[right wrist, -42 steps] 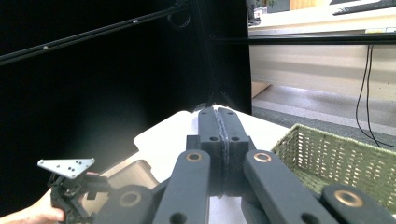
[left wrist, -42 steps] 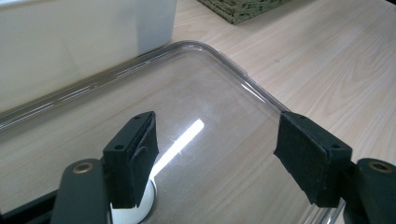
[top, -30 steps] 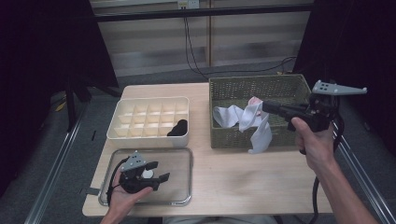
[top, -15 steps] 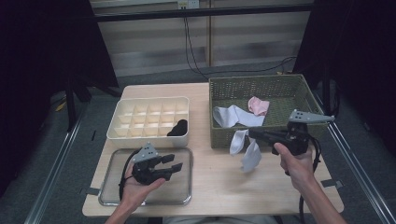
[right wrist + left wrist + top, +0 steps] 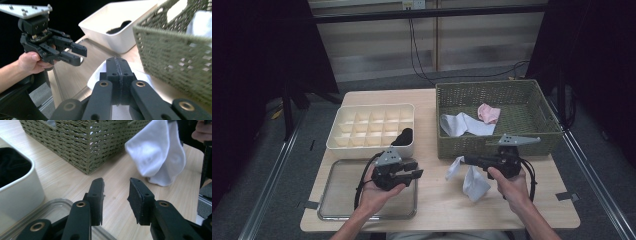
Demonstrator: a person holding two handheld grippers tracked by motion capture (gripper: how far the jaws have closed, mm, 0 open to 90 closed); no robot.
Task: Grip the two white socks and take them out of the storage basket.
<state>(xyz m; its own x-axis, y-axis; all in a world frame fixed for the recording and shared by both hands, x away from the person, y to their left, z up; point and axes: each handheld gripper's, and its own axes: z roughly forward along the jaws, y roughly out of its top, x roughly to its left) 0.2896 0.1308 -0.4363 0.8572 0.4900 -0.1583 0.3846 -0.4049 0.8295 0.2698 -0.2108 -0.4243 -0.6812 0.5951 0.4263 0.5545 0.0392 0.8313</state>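
Observation:
A white sock hangs from my right gripper, which is shut on it; the sock's lower end touches the table just in front of the woven basket. In the right gripper view the shut jaws pinch the white cloth. My left gripper hovers over the right side of the metal tray, pointing toward the sock. Its jaws stand partly apart, have just been closing, and have nothing between them. The sock lies ahead of them.
A white divided box behind the tray holds a black item in its near right cell. Inside the basket lie a pink sock and a pale cloth. Table edges run close to both hands.
My right gripper has come down from above the basket to the table in front of it, carrying the white sock. The left gripper moved right across the tray and its jaws narrowed.

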